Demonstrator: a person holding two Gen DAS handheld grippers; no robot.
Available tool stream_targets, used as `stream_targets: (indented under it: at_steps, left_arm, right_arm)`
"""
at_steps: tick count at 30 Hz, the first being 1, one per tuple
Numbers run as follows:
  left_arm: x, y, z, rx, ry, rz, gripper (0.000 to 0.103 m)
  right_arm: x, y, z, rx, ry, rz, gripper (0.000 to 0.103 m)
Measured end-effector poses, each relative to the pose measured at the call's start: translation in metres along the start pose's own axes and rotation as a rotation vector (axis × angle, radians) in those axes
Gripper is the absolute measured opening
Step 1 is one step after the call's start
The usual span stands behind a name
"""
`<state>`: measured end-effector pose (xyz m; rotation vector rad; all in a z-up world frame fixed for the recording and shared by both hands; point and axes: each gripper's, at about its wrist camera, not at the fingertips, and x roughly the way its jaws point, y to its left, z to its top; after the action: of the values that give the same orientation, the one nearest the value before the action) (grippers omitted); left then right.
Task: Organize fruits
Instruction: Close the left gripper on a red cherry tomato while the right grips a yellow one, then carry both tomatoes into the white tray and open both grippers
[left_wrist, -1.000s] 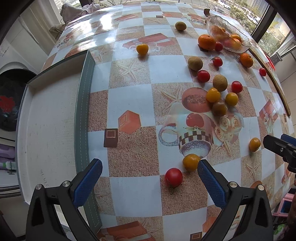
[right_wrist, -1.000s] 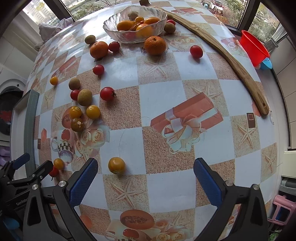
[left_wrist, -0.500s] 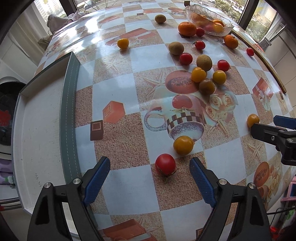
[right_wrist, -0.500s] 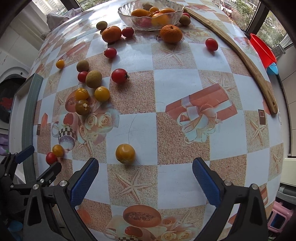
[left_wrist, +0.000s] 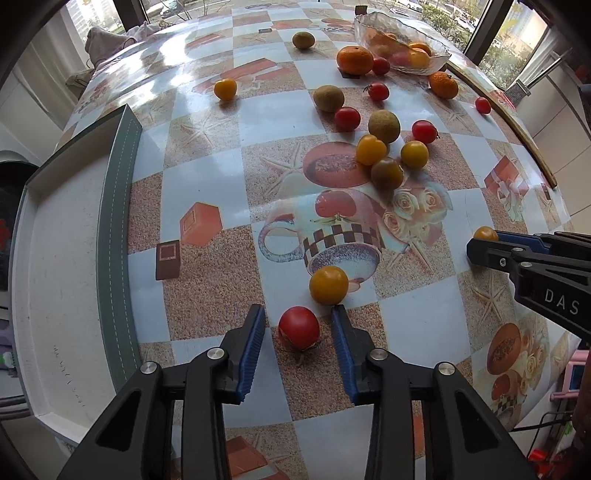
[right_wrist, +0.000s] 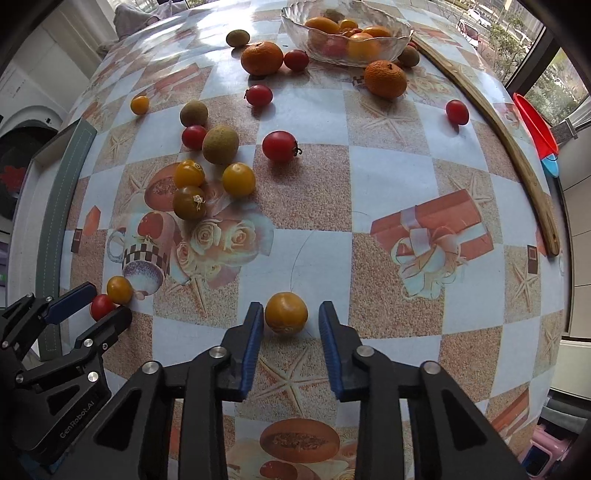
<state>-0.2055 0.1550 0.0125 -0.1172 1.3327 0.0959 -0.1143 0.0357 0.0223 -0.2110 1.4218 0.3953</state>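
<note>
Between the left gripper's (left_wrist: 297, 309) jaws sits a red cherry tomato (left_wrist: 298, 328) on the bench (left_wrist: 207, 184). The jaws have just been closing and straddle it from above, a sliver of gap on each side. The right gripper (right_wrist: 291, 305), whose jaws have also just closed, pinches an orange-yellow tomato (right_wrist: 286, 314), seemingly so both lift together. A yellow tomato (left_wrist: 328, 285) lies just past the left jaws. Far ahead, the glass bowl (left_wrist: 436, 61) already holds fruit and is likely the destination.
</note>
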Motion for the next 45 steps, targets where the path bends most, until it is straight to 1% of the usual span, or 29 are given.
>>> stream_targets:
  at_steps: [1,2,4,7,12,18,23,28,33,35,42,45]
  left_arm:
    - [-0.001,0.001,0.0,-0.003,0.003,-0.007,0.026]
    - [-0.004,0.003,-0.003,-0.012,0.006,-0.023,0.026]
    - [-0.007,0.009,-0.004,-0.042,0.012,-0.056,0.022]
    - [-0.013,0.015,-0.006,-0.065,0.007,-0.075,0.022]
    - [-0.019,0.021,-0.007,-0.07,-0.004,-0.087,0.022]
    - [-0.039,0.036,0.001,-0.095,-0.039,-0.107,0.022]
    - [-0.057,0.058,0.005,-0.133,-0.086,-0.107,0.022]
    - [-0.071,0.091,0.009,-0.192,-0.124,-0.077,0.022]
    - [-0.08,0.13,0.01,-0.253,-0.161,-0.018,0.022]
    - [-0.081,0.148,0.01,-0.277,-0.171,0.014,0.022]
    - [-0.063,0.213,0.012,-0.363,-0.168,0.128,0.022]
    - [-0.05,0.232,0.016,-0.383,-0.163,0.156,0.022]
  right_arm:
    - [-0.001,-0.002,0.0,0.011,-0.001,0.01,0.024]
    - [-0.002,-0.004,0.001,0.021,-0.001,0.02,0.024]
    - [-0.004,-0.01,0.0,0.041,0.0,0.042,0.024]
    - [-0.006,-0.013,0.001,0.053,-0.002,0.058,0.024]
    - [-0.012,-0.016,0.0,0.052,-0.009,0.072,0.024]
    - [-0.022,0.0,0.008,0.029,-0.019,0.099,0.024]
    - [-0.025,0.027,0.023,-0.014,-0.029,0.122,0.024]
    - [-0.03,0.061,0.037,-0.07,-0.041,0.16,0.024]
    - [-0.035,0.108,0.058,-0.147,-0.064,0.2,0.024]
    - [-0.036,0.129,0.069,-0.167,-0.068,0.231,0.024]
    - [-0.017,0.204,0.104,-0.258,-0.055,0.3,0.024]
    - [-0.005,0.229,0.116,-0.288,-0.042,0.314,0.024]
